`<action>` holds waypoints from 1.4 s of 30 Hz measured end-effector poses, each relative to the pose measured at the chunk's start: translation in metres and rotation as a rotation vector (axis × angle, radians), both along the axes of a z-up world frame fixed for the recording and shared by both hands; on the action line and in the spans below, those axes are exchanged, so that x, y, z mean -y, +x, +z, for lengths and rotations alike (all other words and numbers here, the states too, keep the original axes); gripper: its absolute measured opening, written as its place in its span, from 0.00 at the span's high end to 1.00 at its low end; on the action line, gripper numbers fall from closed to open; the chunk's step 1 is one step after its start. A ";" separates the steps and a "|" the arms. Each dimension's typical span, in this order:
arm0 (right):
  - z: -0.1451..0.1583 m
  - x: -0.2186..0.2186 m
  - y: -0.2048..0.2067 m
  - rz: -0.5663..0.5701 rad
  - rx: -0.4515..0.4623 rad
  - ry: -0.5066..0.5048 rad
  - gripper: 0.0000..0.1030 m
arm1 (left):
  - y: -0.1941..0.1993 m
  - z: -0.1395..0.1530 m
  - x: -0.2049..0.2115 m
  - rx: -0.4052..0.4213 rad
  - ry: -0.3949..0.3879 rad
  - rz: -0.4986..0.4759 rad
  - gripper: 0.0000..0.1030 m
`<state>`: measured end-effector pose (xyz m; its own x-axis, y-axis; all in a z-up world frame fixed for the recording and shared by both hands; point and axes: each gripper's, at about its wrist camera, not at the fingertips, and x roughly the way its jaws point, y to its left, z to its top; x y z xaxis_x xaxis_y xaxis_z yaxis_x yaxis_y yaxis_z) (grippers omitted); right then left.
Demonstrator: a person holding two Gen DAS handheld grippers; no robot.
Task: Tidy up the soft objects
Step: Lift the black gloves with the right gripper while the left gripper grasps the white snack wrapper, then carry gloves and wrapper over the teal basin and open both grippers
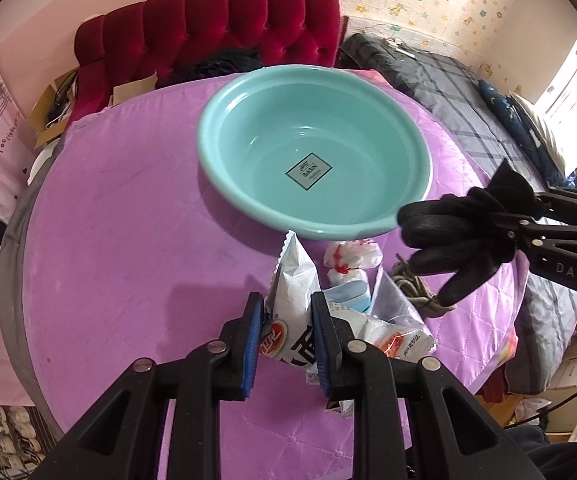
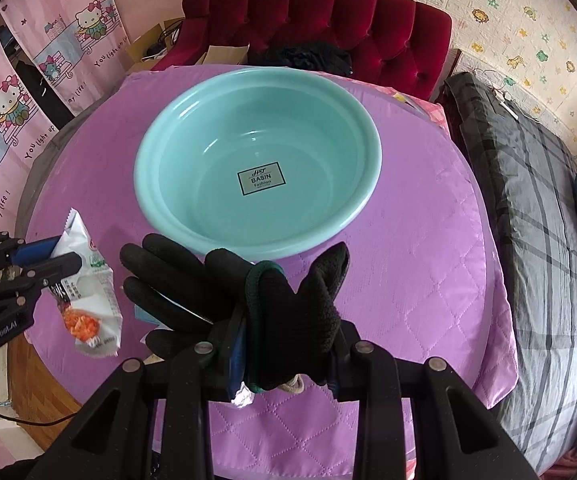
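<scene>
A teal basin (image 1: pixel 368 224) stands empty on the purple quilted table (image 1: pixel 128 220); it also shows in the right wrist view (image 2: pixel 168 216). My left gripper (image 1: pixel 286 320) is shut on a white snack packet (image 1: pixel 294 280) and holds it above the table, just before the basin; the packet also shows in the right wrist view (image 2: pixel 88 280). My right gripper (image 2: pixel 284 344) is shut on a black glove (image 2: pixel 224 288), held above the table at the basin's near rim; the glove also shows in the left wrist view (image 1: pixel 456 236).
On the table under my grippers lie a crumpled white-red bag (image 1: pixel 352 256), a blue-white item (image 1: pixel 348 294), another packet (image 1: pixel 404 340) and a coil of rope (image 1: pixel 416 288). A red velvet chair (image 2: pixel 328 12) stands behind the table, a bed (image 2: pixel 536 216) on the right.
</scene>
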<state>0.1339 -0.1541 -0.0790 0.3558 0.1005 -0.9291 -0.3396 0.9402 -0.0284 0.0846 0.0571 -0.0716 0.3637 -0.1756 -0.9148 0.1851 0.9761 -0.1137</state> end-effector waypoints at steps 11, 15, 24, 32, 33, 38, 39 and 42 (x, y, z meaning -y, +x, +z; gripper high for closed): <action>0.003 -0.005 0.031 -0.012 0.006 0.008 0.68 | 0.026 0.013 0.018 0.011 -0.033 -0.036 0.75; 0.004 -0.007 0.043 -0.012 0.010 0.011 0.67 | 0.038 0.016 0.023 0.018 -0.036 -0.040 0.75; 0.001 -0.013 0.074 0.003 0.009 0.003 0.67 | 0.066 0.012 0.028 0.012 -0.038 -0.049 0.75; -0.007 -0.019 0.105 0.012 -0.006 -0.009 0.67 | 0.093 0.006 0.028 -0.005 -0.044 -0.044 0.75; -0.010 -0.019 0.110 0.016 -0.013 -0.012 0.67 | 0.097 0.005 0.028 -0.006 -0.042 -0.043 0.75; -0.015 -0.021 0.131 0.024 -0.030 -0.015 0.67 | 0.117 -0.002 0.029 -0.025 -0.037 -0.043 0.75; -0.017 -0.021 0.135 0.026 -0.034 -0.014 0.67 | 0.121 -0.003 0.029 -0.029 -0.037 -0.041 0.75; -0.022 -0.022 0.147 0.029 -0.046 -0.015 0.66 | 0.131 -0.009 0.028 -0.039 -0.033 -0.035 0.75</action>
<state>0.2812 -0.1321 -0.1006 0.3102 0.0956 -0.9459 -0.3676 0.9296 -0.0266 0.2152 0.0289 -0.0806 0.3208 -0.2181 -0.9217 0.2138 0.9647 -0.1539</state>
